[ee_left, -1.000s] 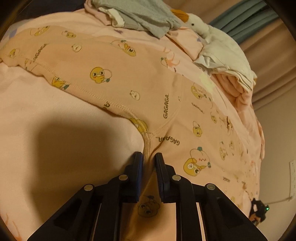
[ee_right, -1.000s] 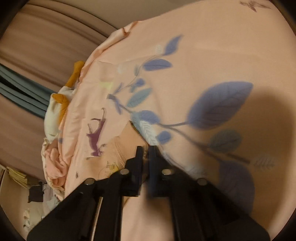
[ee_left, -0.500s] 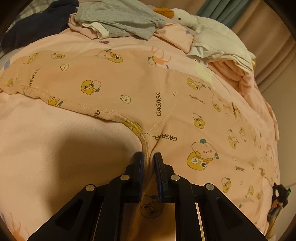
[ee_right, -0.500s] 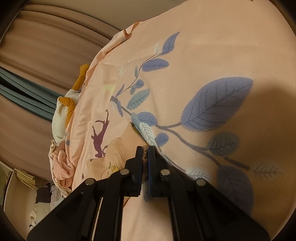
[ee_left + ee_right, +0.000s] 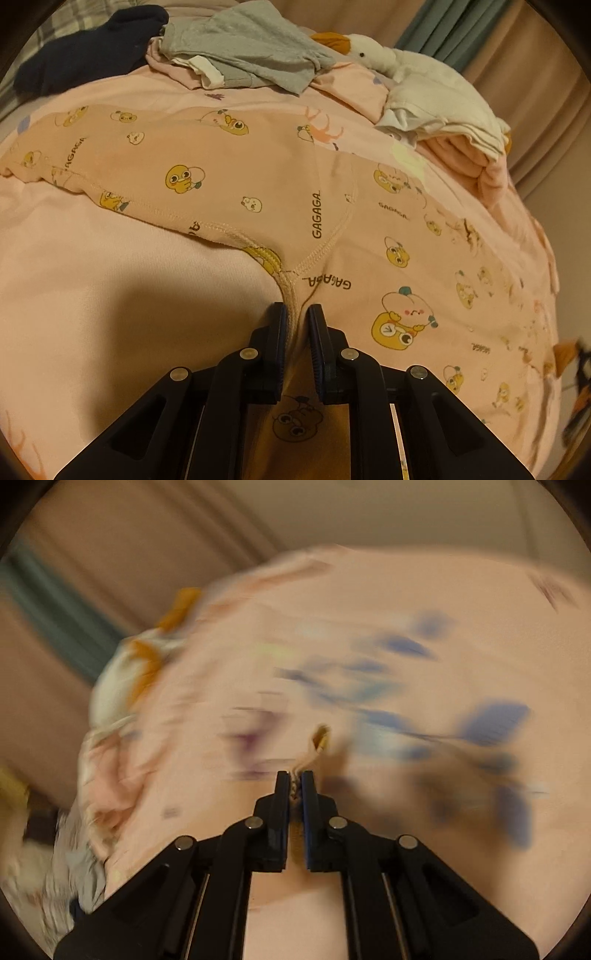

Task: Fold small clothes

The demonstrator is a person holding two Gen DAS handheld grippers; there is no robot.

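Observation:
A small peach garment (image 5: 229,173) printed with yellow cartoon ducks and the word GAGAGA lies spread on a pink bedsheet (image 5: 92,295). My left gripper (image 5: 295,314) is shut on its stitched seam at the near edge, with cloth passing under the jaws. In the blurred right wrist view my right gripper (image 5: 295,779) is shut on a thin bunched edge of the same peach garment (image 5: 319,738), lifted off a pink sheet with blue leaf prints (image 5: 491,720).
A grey garment (image 5: 251,40) and a dark navy one (image 5: 85,55) lie at the far side of the bed. A white plush goose (image 5: 417,85) rests on folded pink and white cloth at the far right. Curtains (image 5: 92,602) hang behind.
The right gripper has swung fast with its pinch of cloth, so its view is blurred and the sheet sits lower. The left view has tilted up slightly, its grip unchanged.

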